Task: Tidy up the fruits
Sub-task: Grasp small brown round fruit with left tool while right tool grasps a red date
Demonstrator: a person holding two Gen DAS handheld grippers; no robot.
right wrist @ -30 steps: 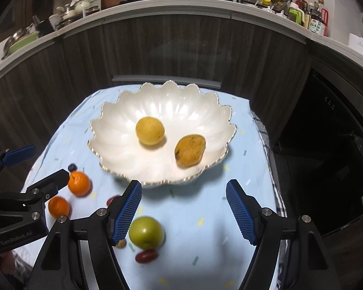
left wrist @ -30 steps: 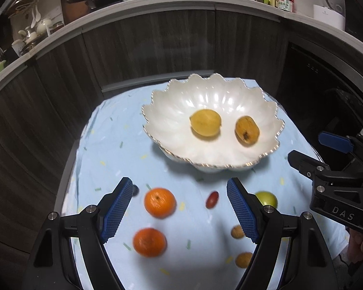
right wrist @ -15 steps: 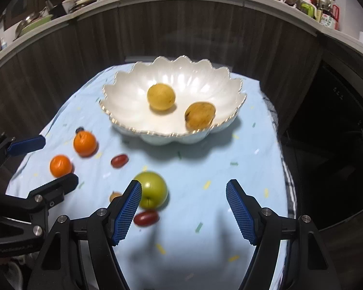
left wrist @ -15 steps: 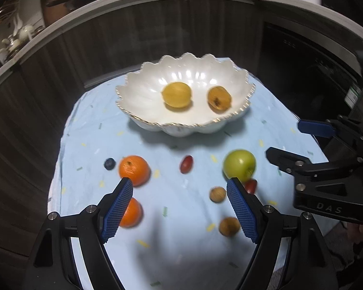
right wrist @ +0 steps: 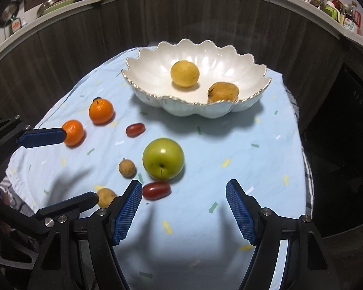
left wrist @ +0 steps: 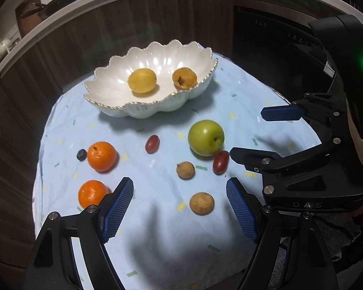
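Note:
A white scalloped bowl [left wrist: 113,89] [right wrist: 152,77] at the far side of a light blue cloth holds a yellow round fruit [left wrist: 142,80] and a brownish-yellow fruit [left wrist: 184,78]. On the cloth lie a green apple [left wrist: 205,137] [right wrist: 163,162], two oranges [left wrist: 101,155] [left wrist: 92,193], two red grape tomatoes [left wrist: 152,144] [left wrist: 221,162], a blueberry [left wrist: 81,155] and two small brown fruits [left wrist: 185,170] [left wrist: 202,203]. My left gripper [left wrist: 180,207] is open and empty above the near cloth. My right gripper [right wrist: 184,210] is open and empty, near the apple.
The cloth-covered table [right wrist: 266,169] is small, with dark wood cabinet fronts [right wrist: 205,19] behind and a dark appliance [left wrist: 273,48] to the right. A counter with pans and bottles runs above. The right gripper's body [left wrist: 314,169] shows at the right of the left wrist view.
Both grippers have pulled back and up from the bowl. More of the loose fruit on the near cloth has come into view. Both stay open.

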